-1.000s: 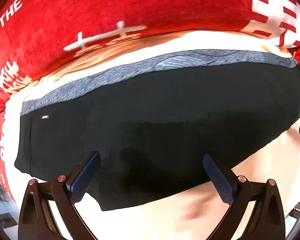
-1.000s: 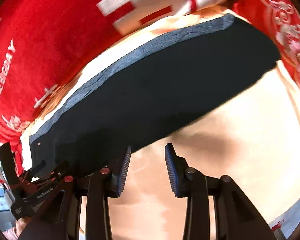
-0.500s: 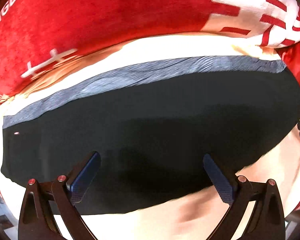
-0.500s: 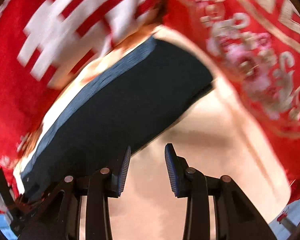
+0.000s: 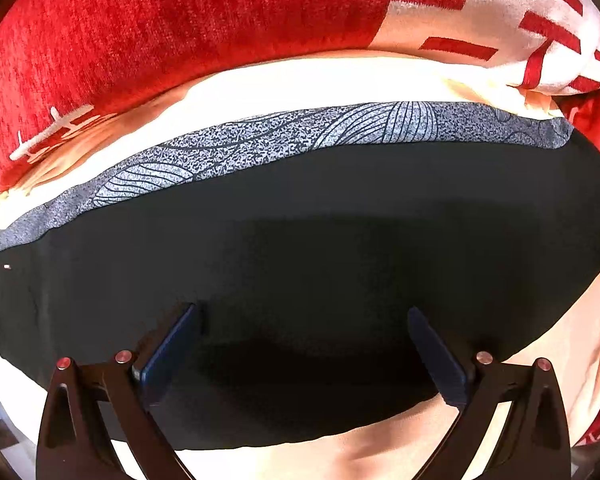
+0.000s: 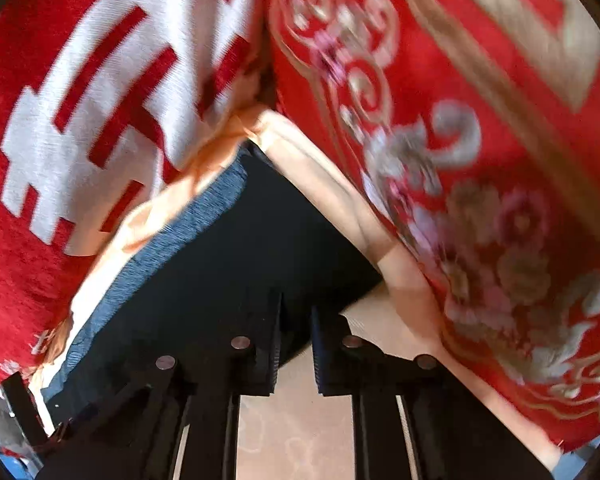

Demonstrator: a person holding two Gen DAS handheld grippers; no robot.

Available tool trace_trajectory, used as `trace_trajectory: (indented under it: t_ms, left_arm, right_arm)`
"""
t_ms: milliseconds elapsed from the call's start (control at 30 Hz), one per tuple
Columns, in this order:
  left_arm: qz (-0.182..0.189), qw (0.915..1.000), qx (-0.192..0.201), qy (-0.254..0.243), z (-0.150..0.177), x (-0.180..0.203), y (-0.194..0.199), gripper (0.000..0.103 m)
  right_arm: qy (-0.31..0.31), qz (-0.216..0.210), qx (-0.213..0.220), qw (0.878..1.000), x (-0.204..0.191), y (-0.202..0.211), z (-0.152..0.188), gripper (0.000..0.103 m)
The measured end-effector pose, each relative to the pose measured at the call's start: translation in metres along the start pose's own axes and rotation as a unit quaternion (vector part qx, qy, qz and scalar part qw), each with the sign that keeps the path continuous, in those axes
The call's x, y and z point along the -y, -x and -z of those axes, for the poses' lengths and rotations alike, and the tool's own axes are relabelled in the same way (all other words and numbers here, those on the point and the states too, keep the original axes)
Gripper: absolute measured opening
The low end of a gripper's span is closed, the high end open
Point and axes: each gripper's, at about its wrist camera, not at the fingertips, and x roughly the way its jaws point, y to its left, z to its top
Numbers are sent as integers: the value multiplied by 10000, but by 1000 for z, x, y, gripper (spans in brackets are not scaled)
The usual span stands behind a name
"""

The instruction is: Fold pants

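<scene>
The black pants [image 5: 300, 240] lie flat on a pale peach sheet [image 5: 340, 80]. They look folded into one wide dark shape. A grey band [image 5: 284, 140] with thin wavy lines runs along the far edge of the pants. A tiny pale tag [image 5: 7, 267] sits near their left end. Behind the sheet there is a big red blanket [image 5: 160, 20] with white signs on it.

The left gripper [image 5: 304, 332] points down over the near half of the pants. Its two blue pads [image 5: 168, 352] stand wide apart, and nothing is pinched between them (only dark cloth lies below, and I cannot tell if the tips touch it).

The right gripper [image 6: 296, 340] is at the right end of the pants [image 6: 228, 272], near the corner where the dark cloth meets the sheet [image 6: 332, 184]. Its jaws are closing, and only a thin gap is left between them. The edge of the dark cloth shows in that gap, but I cannot tell if the pads press on it. This view is blurry. Here the grey band [image 6: 172, 240] runs up the left side of the pants. A red cover with pink and gold flowers [image 6: 480, 200] lies just to the right, and the red blanket [image 6: 80, 120] with white signs is at the upper left
</scene>
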Motion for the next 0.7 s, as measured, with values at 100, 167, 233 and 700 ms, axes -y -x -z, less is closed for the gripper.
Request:
trace_trajectory:
  t_ms: [100, 167, 233, 700]
  left_arm:
    - [-73, 10000, 9, -33, -1, 5, -3, 103]
    - [-69, 10000, 2, -12, -2, -5, -6, 103]
    - [-50, 10000, -18, 13, -4, -4, -7, 103]
    - [-93, 9999, -35, -42, -7, -9, -15, 103]
  right_arm:
    - [382, 191, -48, 9991, -7, -7, -3, 14]
    - [318, 276, -322, 9986, 0, -22, -2, 14]
    - [77, 114, -443, 9989, 11, -29, -3, 15]
    - [-66, 175, -520, 9985, 23, 23, 19, 28]
